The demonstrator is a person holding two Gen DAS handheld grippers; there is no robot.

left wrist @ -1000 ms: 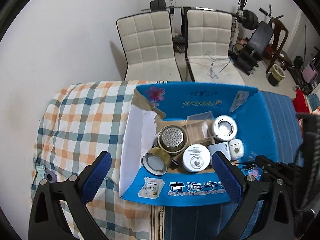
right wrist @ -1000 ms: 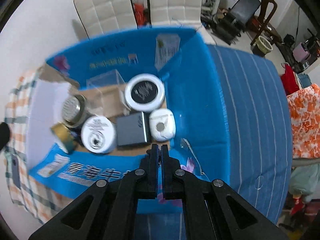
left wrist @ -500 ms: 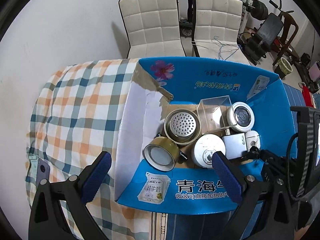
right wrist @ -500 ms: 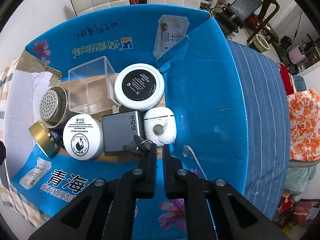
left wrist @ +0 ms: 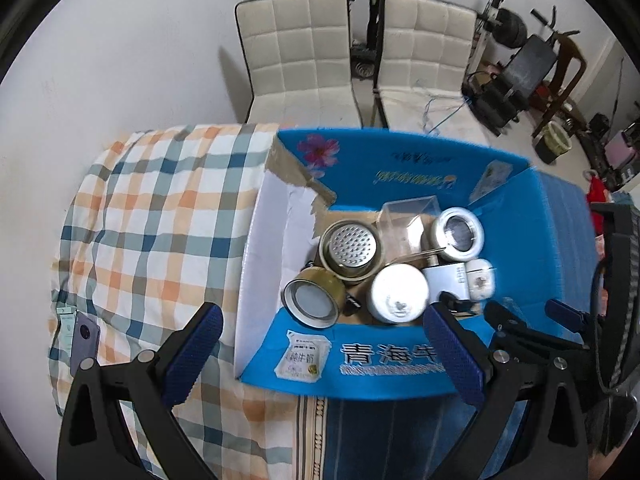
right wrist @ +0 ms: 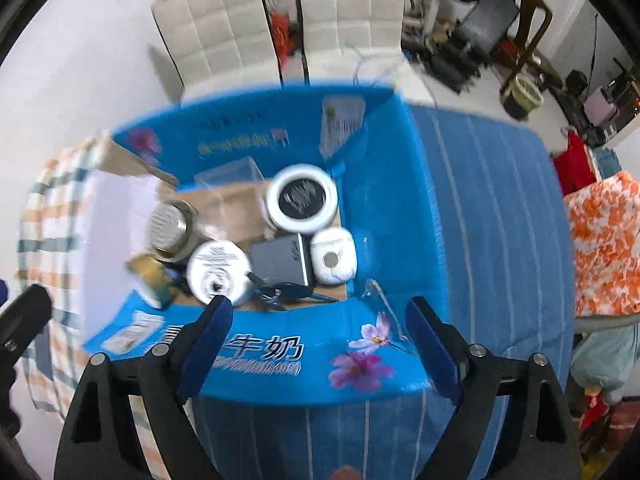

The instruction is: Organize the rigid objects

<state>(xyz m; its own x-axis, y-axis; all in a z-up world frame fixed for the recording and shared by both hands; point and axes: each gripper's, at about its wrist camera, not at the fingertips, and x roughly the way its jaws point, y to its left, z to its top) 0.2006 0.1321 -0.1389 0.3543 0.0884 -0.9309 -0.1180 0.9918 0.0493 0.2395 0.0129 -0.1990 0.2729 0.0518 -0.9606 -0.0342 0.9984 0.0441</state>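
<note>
We hold right gripper (right wrist: 316, 320) above near flap of blue box (right wrist: 400, 208); jaws just opened wide, empty. Left gripper (left wrist: 320, 344) wide, empty. Keys (right wrist: 288, 292) in box beside grey case (right wrist: 280, 260); right-hand bedding free. Flap print: "牛奶".

A blue box (right wrist: 376, 208) stands open from above, its floor crowded with jars (right wrist: 302, 197), a grey case (right wrist: 282, 260) and keys (right wrist: 288, 292). Bare blue lining on the right side (right wrist: 384, 240) seems free, though blurred. Raised flaps (left wrist: 260, 260) wall every side.
</note>
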